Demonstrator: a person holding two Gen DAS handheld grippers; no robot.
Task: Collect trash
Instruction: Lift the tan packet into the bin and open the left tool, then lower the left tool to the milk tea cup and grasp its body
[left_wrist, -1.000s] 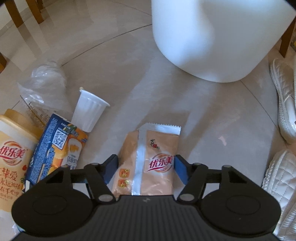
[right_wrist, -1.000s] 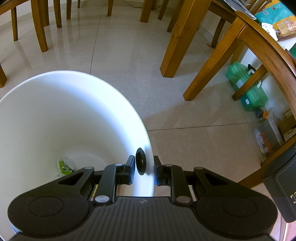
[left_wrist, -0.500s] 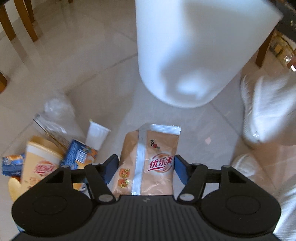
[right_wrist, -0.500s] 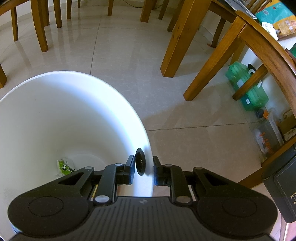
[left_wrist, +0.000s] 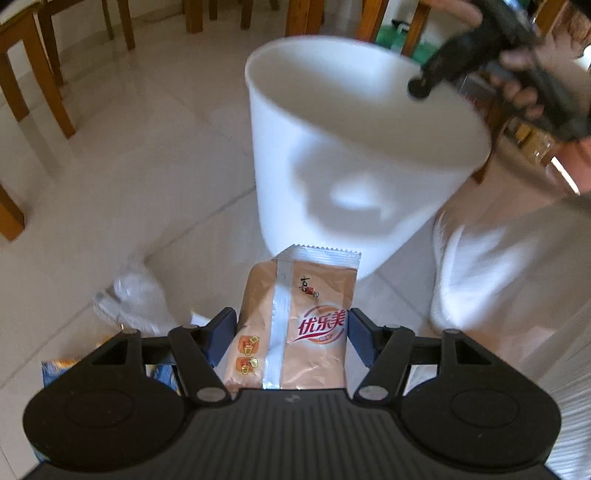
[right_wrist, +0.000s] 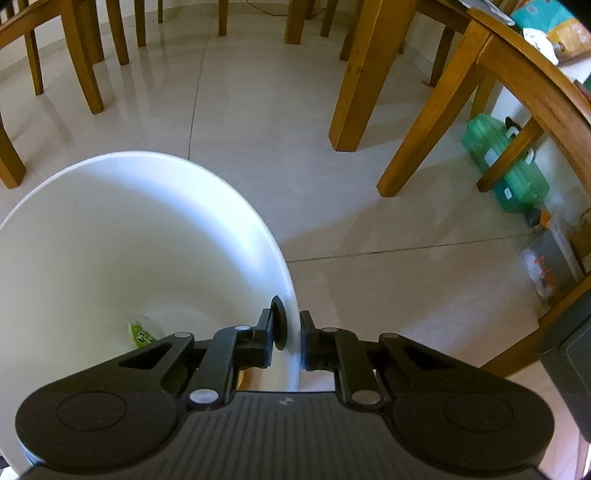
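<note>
My left gripper (left_wrist: 291, 328) is shut on a pink milk-tea sachet (left_wrist: 306, 325), held flat between its blue pads and lifted off the floor. Just beyond it stands the white bin (left_wrist: 354, 155), its rim above the sachet's top edge. The right gripper (left_wrist: 421, 88) shows at the bin's far rim, held by a person's hand (left_wrist: 524, 74). In the right wrist view my right gripper (right_wrist: 290, 332) is shut on the bin's rim (right_wrist: 291, 314), one finger inside and one outside. A green wrapper (right_wrist: 142, 334) lies at the bin's bottom.
Clear plastic wrap (left_wrist: 133, 299) and a blue carton (left_wrist: 59, 365) lie on the tiled floor at lower left. A white quilted shoe (left_wrist: 480, 280) is at right. Wooden table and chair legs (right_wrist: 354, 74) ring the area; green bottles (right_wrist: 513, 170) stand at right.
The left gripper rose with the sachet, so the floor litter shrank away and the bin's rim came into view. The right gripper's fingers closed in tighter on the bin's rim.
</note>
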